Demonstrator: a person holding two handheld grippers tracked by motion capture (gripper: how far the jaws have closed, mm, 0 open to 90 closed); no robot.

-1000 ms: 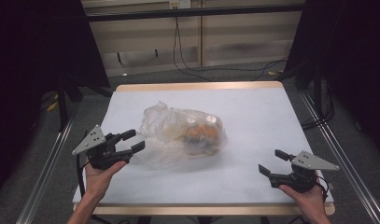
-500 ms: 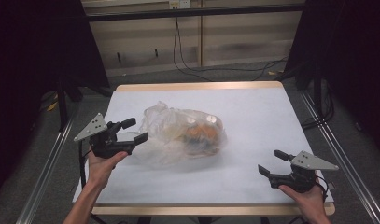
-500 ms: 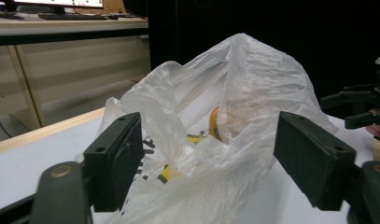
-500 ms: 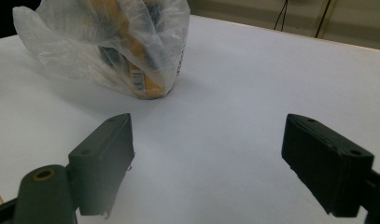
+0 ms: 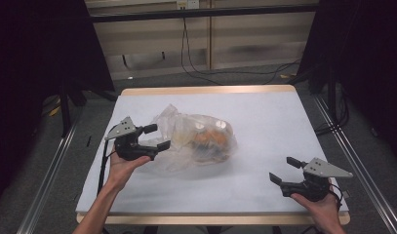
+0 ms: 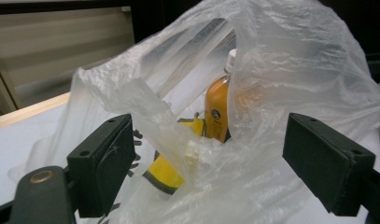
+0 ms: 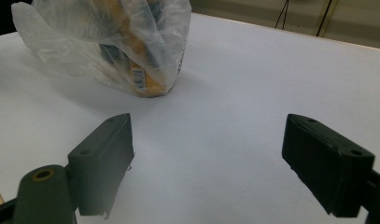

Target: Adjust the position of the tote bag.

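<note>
**Thin bag at my left jaws, mouth slack, nothing gripped**

My left gripper (image 5: 151, 137) sits at the open end of the clear plastic bag (image 5: 196, 141), which lies on its side near the middle of the white table (image 5: 264, 122). My left jaws have just been opening and now stand wide; in the left gripper view loose film drapes between them, but neither pad presses on it. So no hold. My right gripper (image 5: 283, 170) rests near the table's front right corner, well apart from the bag, jaws spread wide, nothing between them.

Handling, my read: film is thin, crinkly, very soft, likely slippery; it collapses rather than holds shape. Inside I see an orange bottle (image 6: 219, 112) with a white cap and a yellow-and-black item (image 6: 171, 165), can't tell what. That load looks like the weight; the bag itself is near nothing. Contents probably slide or roll if I tip the mouth down.

Where to grab: pinch a bunched fold at the mouth rim, not a single layer, which could slip or tear. To steady it, I'd take the far closed end (image 7: 150, 79) with the right.
</note>
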